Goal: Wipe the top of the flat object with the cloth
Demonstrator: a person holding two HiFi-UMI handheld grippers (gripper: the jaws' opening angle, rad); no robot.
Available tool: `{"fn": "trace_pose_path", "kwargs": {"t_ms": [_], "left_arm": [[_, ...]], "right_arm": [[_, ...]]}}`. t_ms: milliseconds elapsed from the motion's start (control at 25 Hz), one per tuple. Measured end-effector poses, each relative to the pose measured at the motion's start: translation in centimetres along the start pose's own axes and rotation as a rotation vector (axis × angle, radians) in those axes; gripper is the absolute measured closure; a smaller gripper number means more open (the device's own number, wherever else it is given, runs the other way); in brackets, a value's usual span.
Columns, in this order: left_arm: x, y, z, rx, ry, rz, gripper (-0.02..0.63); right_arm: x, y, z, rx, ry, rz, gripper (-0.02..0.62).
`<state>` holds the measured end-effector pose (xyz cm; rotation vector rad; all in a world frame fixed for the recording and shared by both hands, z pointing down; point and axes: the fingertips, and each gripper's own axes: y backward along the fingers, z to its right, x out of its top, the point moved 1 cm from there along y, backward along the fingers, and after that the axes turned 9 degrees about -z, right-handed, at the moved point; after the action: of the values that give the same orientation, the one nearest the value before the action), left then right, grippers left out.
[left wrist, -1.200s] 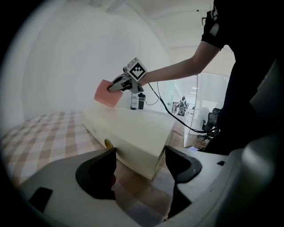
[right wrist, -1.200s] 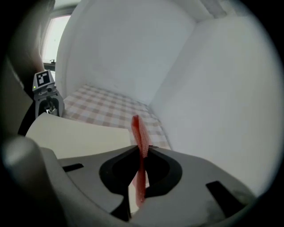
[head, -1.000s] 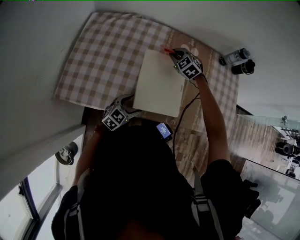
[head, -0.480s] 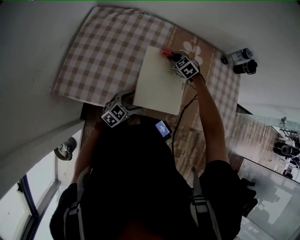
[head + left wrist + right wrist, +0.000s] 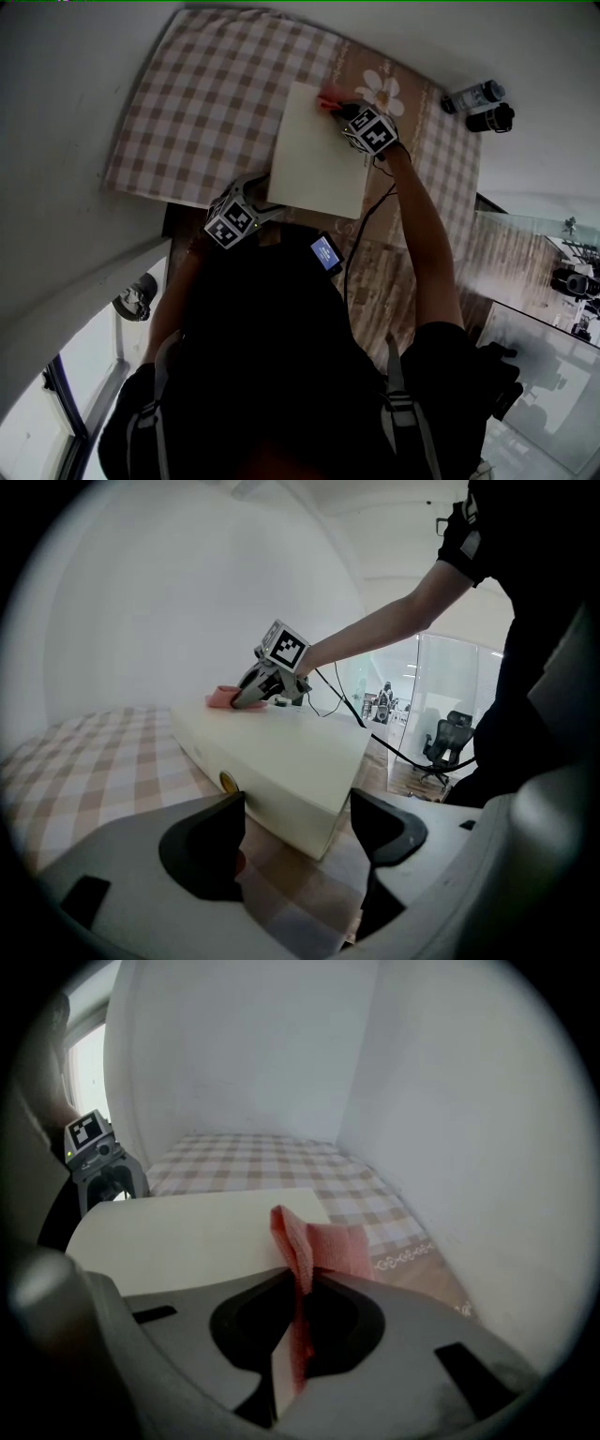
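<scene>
The right gripper (image 5: pixel 345 109) is pinching the pink cloth (image 5: pixel 325 100) at the far corner of the flat box (image 5: pixel 314 159), around 1 o'clock on its top. The bare lid is stretching away toward 7 o'clock, its long axis running roughly 12 to 6 on the bench (image 5: pixel 187 112). The left gripper (image 5: pixel 269 203) is hovering at the near corner, spread and pinching nothing.

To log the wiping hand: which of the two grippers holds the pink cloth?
The right gripper: its jaws are shut on the pink cloth atop the flat object. The left gripper has its jaws apart.
</scene>
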<state>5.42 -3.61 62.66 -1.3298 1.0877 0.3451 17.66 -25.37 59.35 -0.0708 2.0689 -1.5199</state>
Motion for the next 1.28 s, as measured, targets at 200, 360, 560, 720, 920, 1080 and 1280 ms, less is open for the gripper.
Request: {"fn": "trace_pose_path", "kwargs": {"t_ms": [200, 360, 560, 720, 920, 1080, 1280], "left_arm": [[0.0, -0.1, -0.1, 0.002, -0.005, -0.005, 0.239], [0.0, -0.1, -0.1, 0.001, 0.0, -0.005, 0.239], [-0.1, -0.2, -0.1, -0.001, -0.005, -0.006, 0.239], [-0.4, 0.6, -0.8, 0.0, 0.001, -0.008, 0.239], [0.2, -0.2, 0.0, -0.001, -0.002, -0.009, 0.239], [-0.3, 0.3, 0.4, 0.004, -0.007, -0.007, 0.236], [-3.2, 2.6, 4.4, 0.008, -0.007, -0.006, 0.235]], "right_arm": [[-0.3, 0.3, -0.8, -0.019, -0.003, -0.008, 0.578], [-0.2, 0.3, -0.9, -0.036, -0.001, -0.027, 0.578], [-0.3, 0.2, -1.0, -0.07, -0.022, -0.028, 0.578], [0.9, 0.0, -1.4, -0.09, -0.029, -0.037, 0.58], [-0.7, 0.5, -1.5, -0.053, -0.049, -0.036, 0.58], [-1.0, 1.0, -3.3, -0.031, -0.047, -0.026, 0.58], [-1.9, 3.0, -9.2, -0.04, -0.014, -0.041, 0.58]]}}
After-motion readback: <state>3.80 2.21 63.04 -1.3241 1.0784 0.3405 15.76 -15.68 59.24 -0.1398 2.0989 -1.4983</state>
